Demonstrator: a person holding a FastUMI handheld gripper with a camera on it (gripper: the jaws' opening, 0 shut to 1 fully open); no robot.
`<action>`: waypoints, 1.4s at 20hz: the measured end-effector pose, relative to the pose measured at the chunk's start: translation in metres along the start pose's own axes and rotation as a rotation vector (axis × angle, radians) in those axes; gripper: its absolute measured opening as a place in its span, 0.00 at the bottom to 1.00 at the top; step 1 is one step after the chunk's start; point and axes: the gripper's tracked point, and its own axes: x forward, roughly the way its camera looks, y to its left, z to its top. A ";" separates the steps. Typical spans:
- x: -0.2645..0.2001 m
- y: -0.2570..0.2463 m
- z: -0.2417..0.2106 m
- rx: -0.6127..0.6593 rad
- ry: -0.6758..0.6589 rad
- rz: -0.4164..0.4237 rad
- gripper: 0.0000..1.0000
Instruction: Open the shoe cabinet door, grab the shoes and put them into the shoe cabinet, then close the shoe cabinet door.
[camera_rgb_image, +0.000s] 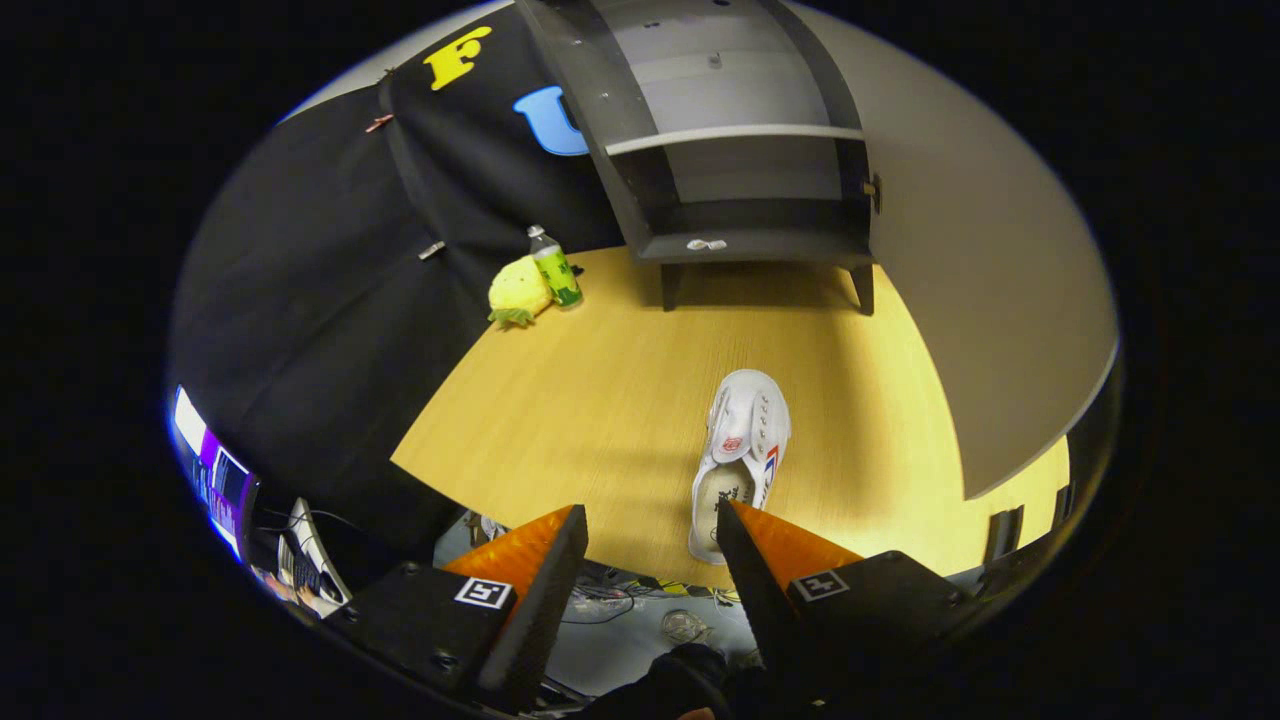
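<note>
A white shoe (742, 450) lies on the wooden table (600, 400), toe pointing toward the cabinet, its heel just ahead of my right finger. The grey shoe cabinet (735, 135) stands at the far end of the table with its door (985, 260) swung wide to the right, baring a shelf (735, 138) and the dark bottom compartment. My gripper (650, 520) hovers high over the table's near edge, open, with nothing between its fingers.
A yellow pineapple plush (518, 291) and a green-labelled bottle (553, 266) sit at the table's far left, beside the cabinet. Black cloth walls the left side. Below the near edge lie cables, a keyboard (310, 560) and a lit screen (215, 470).
</note>
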 end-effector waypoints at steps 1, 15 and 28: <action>0.015 -0.003 -0.004 0.004 0.006 -0.022 0.86; 0.137 -0.044 -0.016 0.071 0.021 -0.268 0.55; 0.151 -0.059 -0.003 -0.012 -0.022 -0.360 0.06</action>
